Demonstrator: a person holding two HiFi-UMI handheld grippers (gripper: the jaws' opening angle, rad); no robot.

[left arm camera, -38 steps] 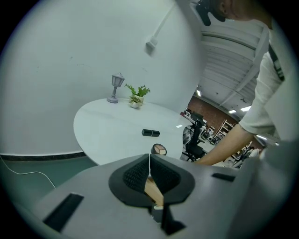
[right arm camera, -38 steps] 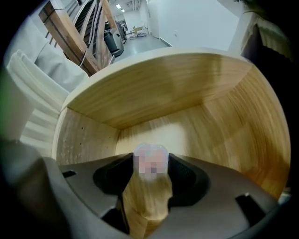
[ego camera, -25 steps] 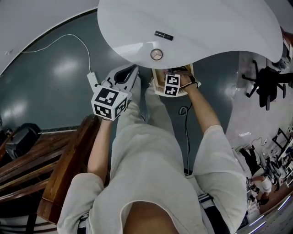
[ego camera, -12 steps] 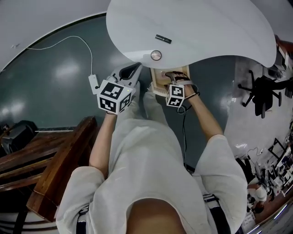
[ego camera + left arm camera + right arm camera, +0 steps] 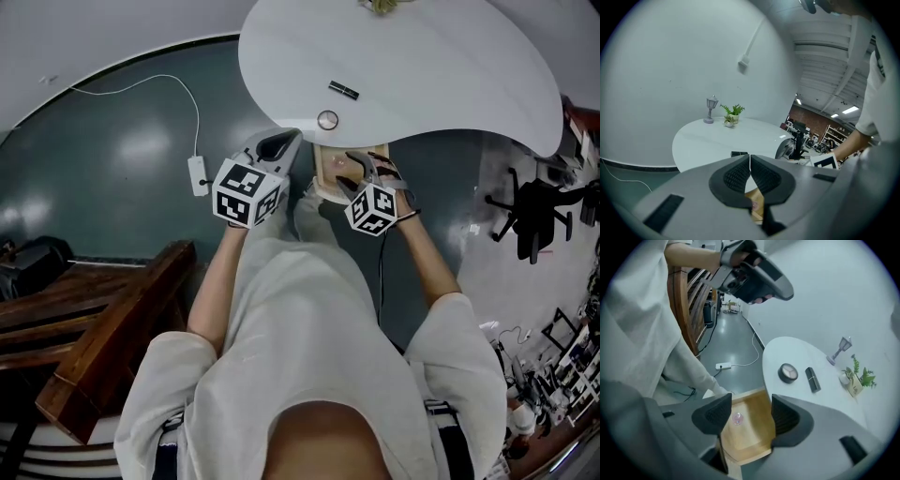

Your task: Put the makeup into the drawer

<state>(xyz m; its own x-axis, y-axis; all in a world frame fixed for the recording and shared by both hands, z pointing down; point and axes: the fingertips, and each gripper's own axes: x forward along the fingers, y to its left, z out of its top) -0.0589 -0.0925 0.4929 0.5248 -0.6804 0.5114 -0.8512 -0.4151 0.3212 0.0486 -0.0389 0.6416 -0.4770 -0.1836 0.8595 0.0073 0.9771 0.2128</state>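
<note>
A wooden drawer (image 5: 751,431) stands pulled out under the white table (image 5: 441,66); a small pink makeup item (image 5: 737,418) lies inside it. On the table near the edge rest a round compact (image 5: 788,373) and a black lipstick tube (image 5: 812,379), which also show in the head view as the compact (image 5: 327,120) and the lipstick (image 5: 343,90). My right gripper (image 5: 750,416) hangs open above the drawer with nothing between its fingers. My left gripper (image 5: 750,171) is shut and empty, held left of the drawer (image 5: 337,173) below the table edge.
A small lamp (image 5: 840,348) and a potted plant (image 5: 858,375) stand at the table's far side. A white power strip (image 5: 198,174) with its cable lies on the dark floor. A wooden chair (image 5: 103,347) is at my left, an office chair (image 5: 534,211) at the right.
My right gripper has risen up out of the drawer, leaving the pink item lying there. The left gripper has lifted a little toward the table edge.
</note>
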